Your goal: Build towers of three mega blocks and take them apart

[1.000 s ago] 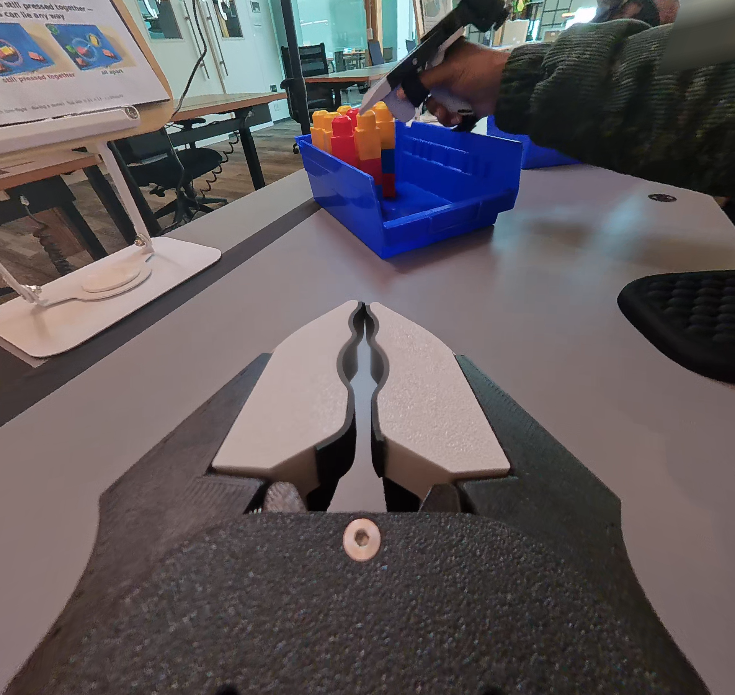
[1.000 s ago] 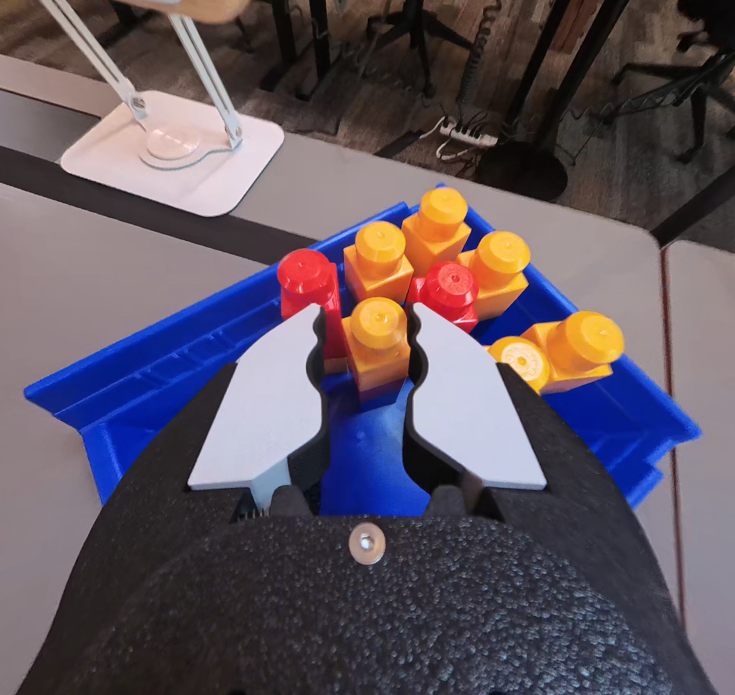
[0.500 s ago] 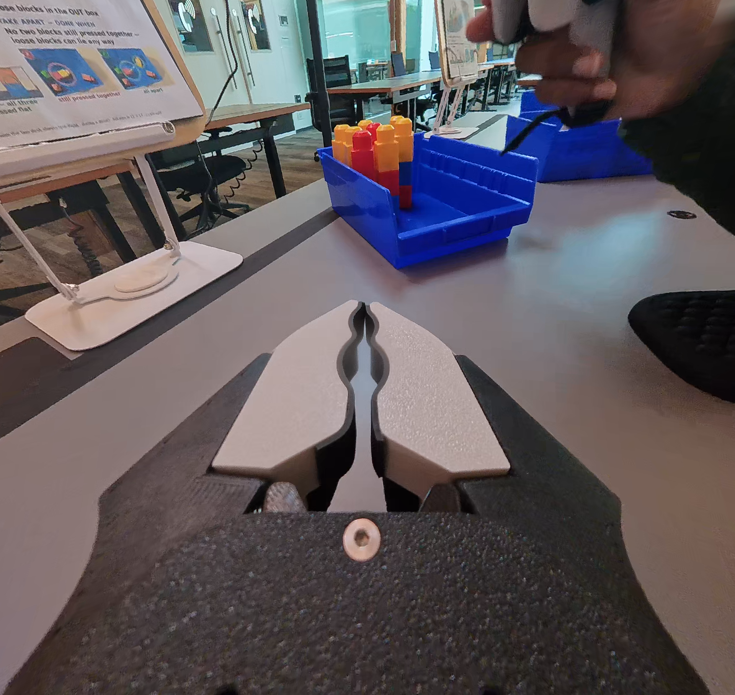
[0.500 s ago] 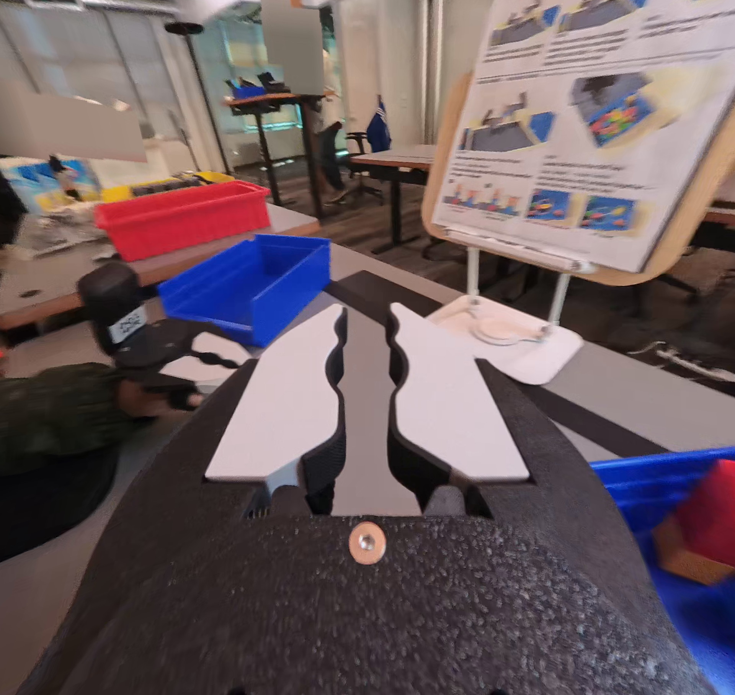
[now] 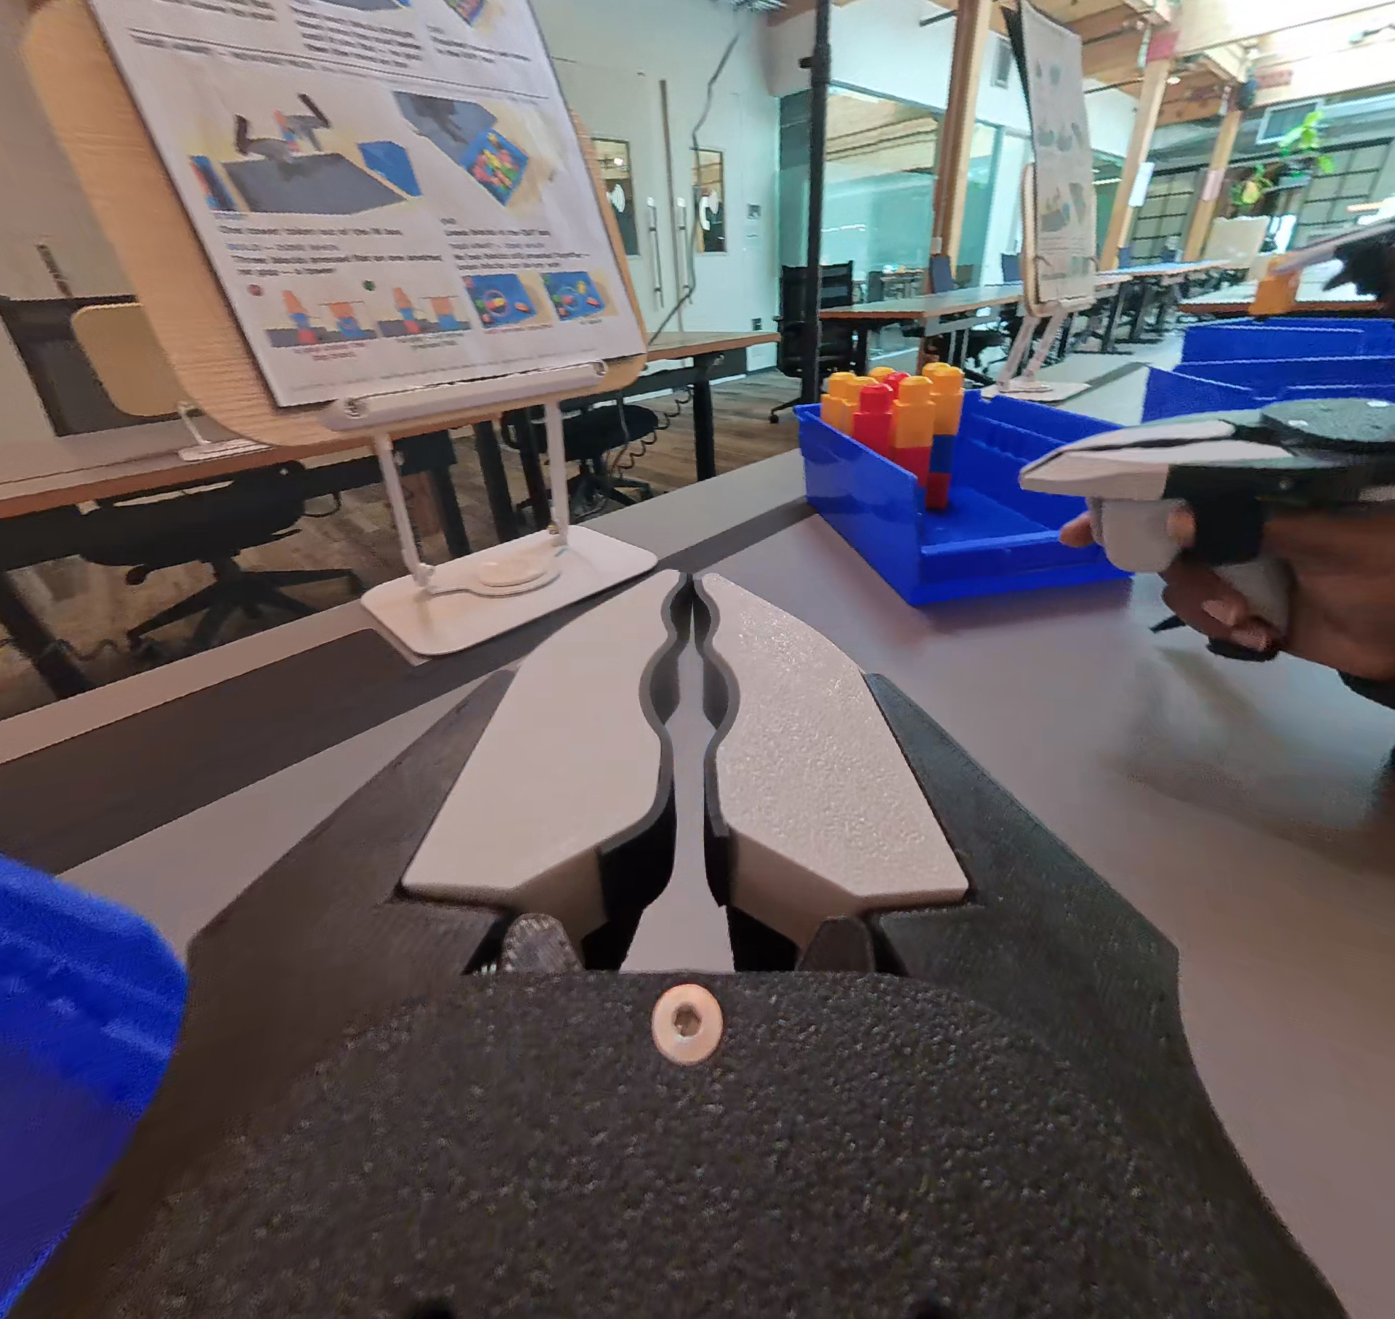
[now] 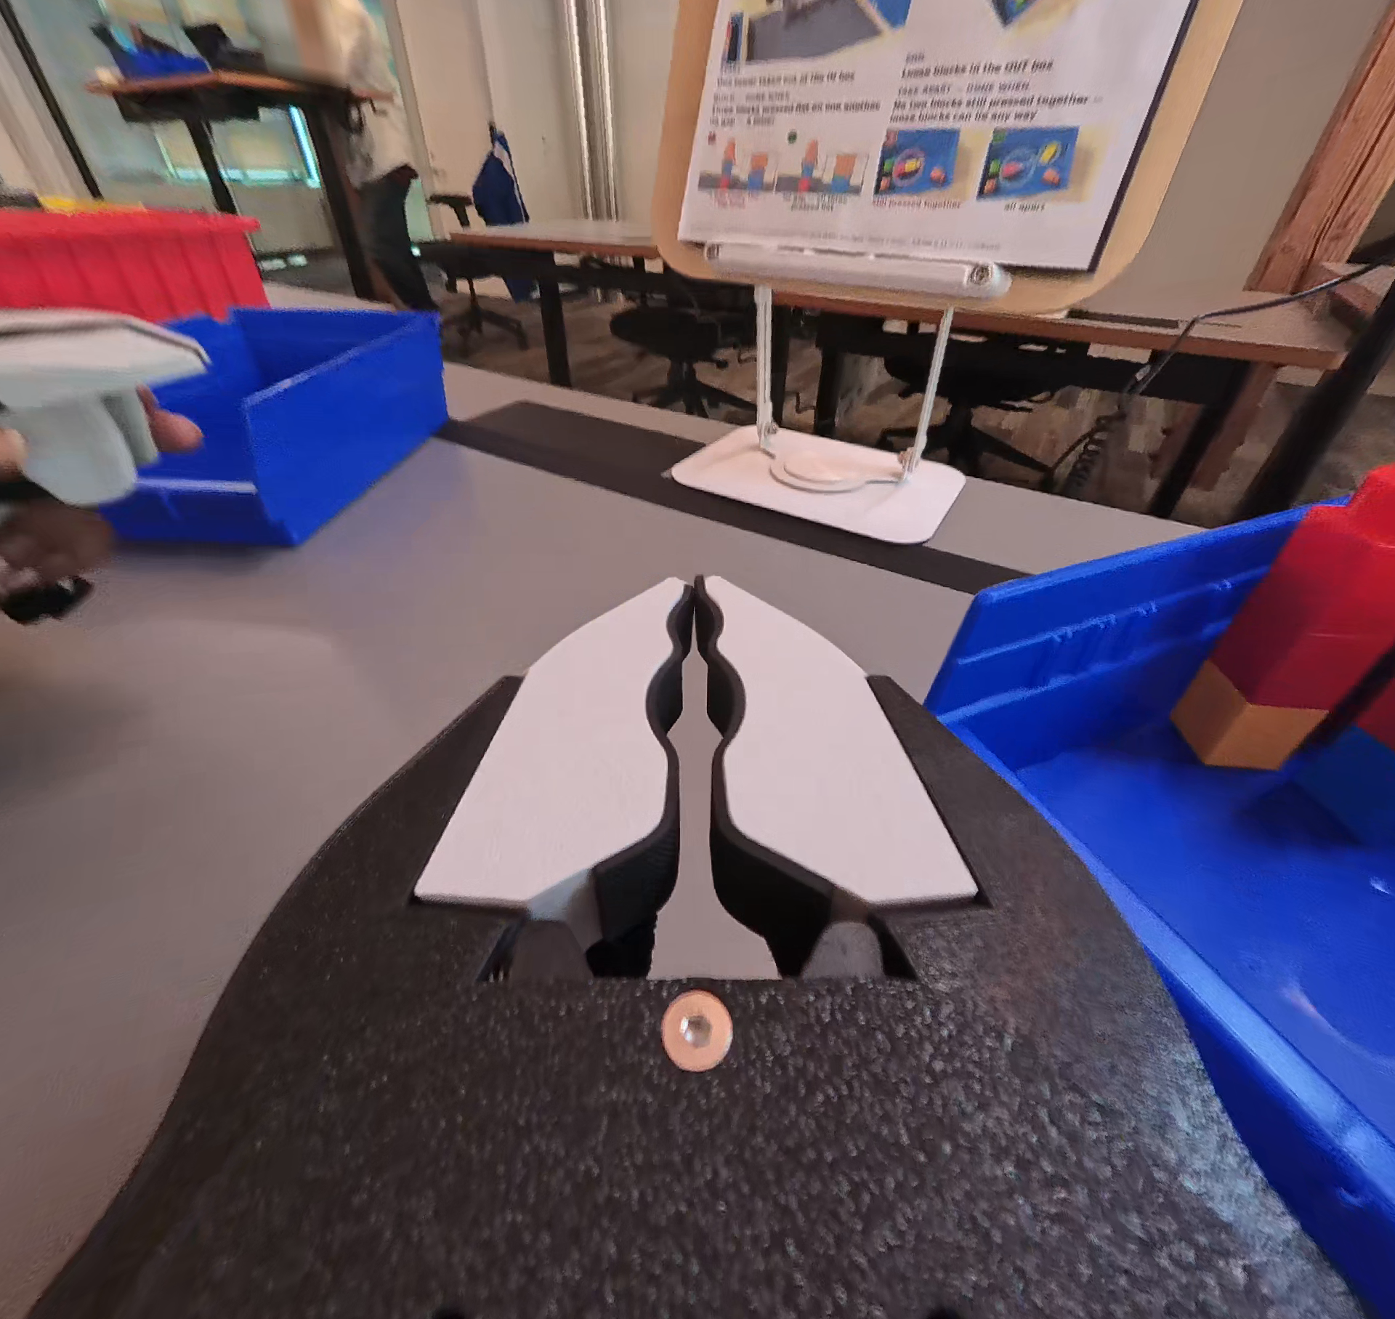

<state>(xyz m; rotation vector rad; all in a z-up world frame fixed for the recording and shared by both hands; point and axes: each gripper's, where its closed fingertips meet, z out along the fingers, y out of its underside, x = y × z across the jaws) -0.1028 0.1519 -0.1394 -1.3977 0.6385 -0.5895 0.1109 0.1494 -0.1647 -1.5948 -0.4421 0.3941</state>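
Both the left tool [image 5: 691, 588] and right tool [image 6: 694, 588] are clenched on nothing above the grey bench [image 5: 1019, 716]. Stacked red, orange and blue plastic blocks [image 5: 909, 422] stand in the blue plastic bin [image 5: 860, 467], beside a printed instruction sheet on a white stand [image 5: 483, 588].

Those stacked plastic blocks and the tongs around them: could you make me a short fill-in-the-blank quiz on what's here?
1. The stacked red, orange and blue plastic blocks stand inside a ___ plastic bin.
2. The left tongs are shut and hold ___.
3. The white-based stand carrying the instruction sheet rests on the grey ___.

Missing: blue; nothing; table
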